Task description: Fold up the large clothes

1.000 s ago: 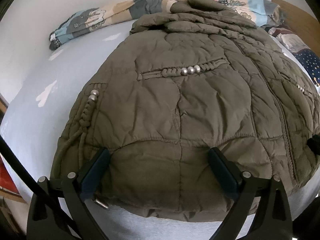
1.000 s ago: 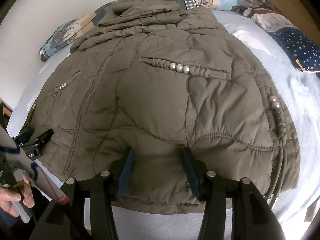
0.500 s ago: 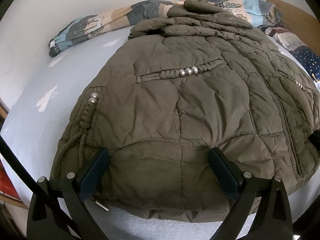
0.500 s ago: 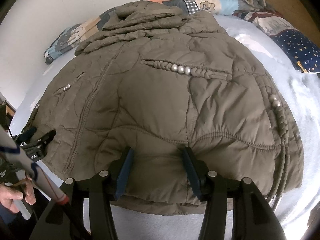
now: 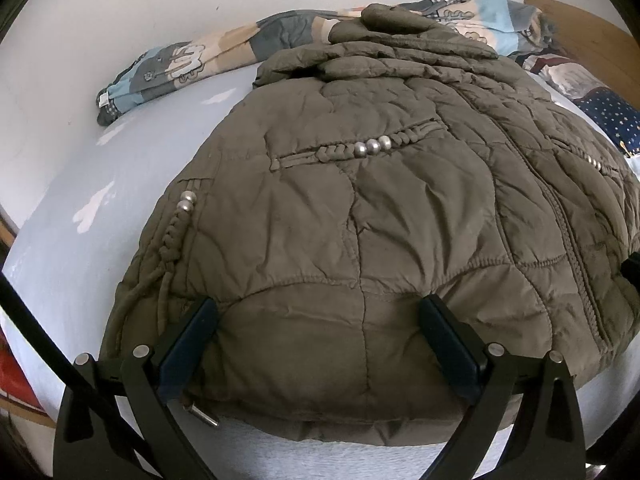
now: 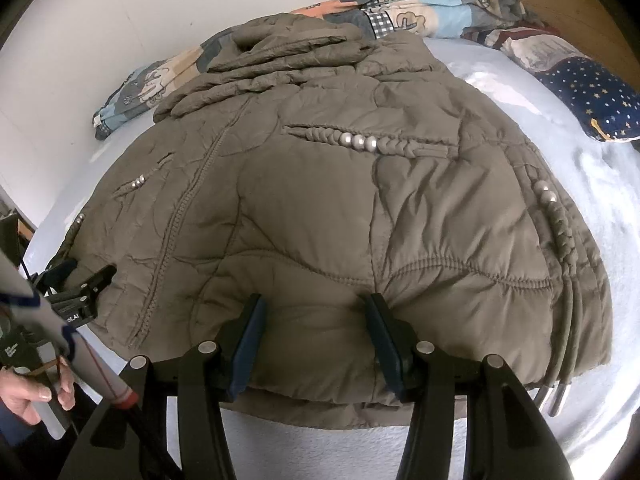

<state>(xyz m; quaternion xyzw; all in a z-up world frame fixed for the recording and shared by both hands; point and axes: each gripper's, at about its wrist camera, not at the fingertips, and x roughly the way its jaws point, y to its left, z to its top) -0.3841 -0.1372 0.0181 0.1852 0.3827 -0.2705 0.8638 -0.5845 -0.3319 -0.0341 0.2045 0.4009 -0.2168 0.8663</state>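
Note:
An olive quilted jacket (image 5: pixel 360 220) (image 6: pixel 320 220) lies flat on the bed, sleeves folded in at its far end. My left gripper (image 5: pixel 318 304) is open wide. Its fingertips rest on the near hem at the jacket's left corner, with smooth fabric between them. My right gripper (image 6: pixel 314 304) stands about half as wide at the hem's right part, its pads pressed into a bunched bulge of padded fabric. The left gripper (image 6: pixel 88 270) also shows at the left edge of the right wrist view, held by a person's hand (image 6: pixel 28 392).
The pale blue sheet (image 5: pixel 100 200) shows around the jacket. A patterned duvet (image 5: pixel 180 60) (image 6: pixel 420 4) is bunched along the white wall behind it. A starry navy pillow (image 6: pixel 592 96) lies at the right, by a wooden headboard (image 5: pixel 580 32). Metal drawcord ends (image 6: pixel 556 396) stick out at the hem.
Both views have tilted up slightly, so the jacket sits a little lower in them. The jaws and the hem between them look the same.

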